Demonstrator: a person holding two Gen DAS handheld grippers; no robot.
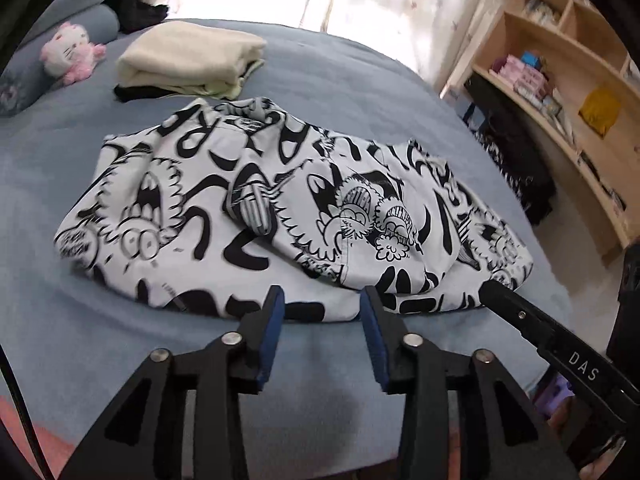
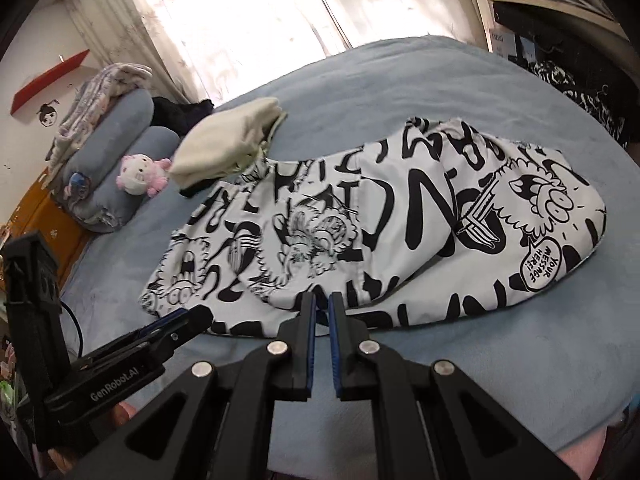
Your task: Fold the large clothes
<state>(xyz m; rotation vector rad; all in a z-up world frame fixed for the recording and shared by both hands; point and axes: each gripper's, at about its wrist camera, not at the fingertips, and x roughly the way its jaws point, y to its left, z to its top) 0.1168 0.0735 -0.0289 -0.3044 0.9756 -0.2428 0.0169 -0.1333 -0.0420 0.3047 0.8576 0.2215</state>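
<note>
Left wrist view: my left gripper (image 1: 322, 300) stands with its jaws apart, blue pads (image 1: 274, 320) facing each other, nothing between them. It hangs just above the near hem of the printed garment (image 1: 248, 200), a white piece with black cartoon figures and lettering, which lies folded over on the blue bed (image 1: 60, 160). The fabric is bunched along the middle, not flat.

Right wrist view: my right gripper (image 2: 322, 304) has its jaws drawn nearly together, only a thin slit between the pads; no cloth is pinched there. Its tips sit at the garment's near edge. The left gripper shows at the lower left of this view, beside the same edge.

Beyond the garment, a folded cream cloth (image 1: 192, 56) rests on top of darker folded items, close to the garment's far corner. A pink plush toy (image 1: 70, 52) leans against rolled blue bedding (image 2: 120, 140) near the head of the bed. Wooden shelves (image 1: 560, 72) stand to the right, curtains (image 2: 240, 12) behind.
</note>
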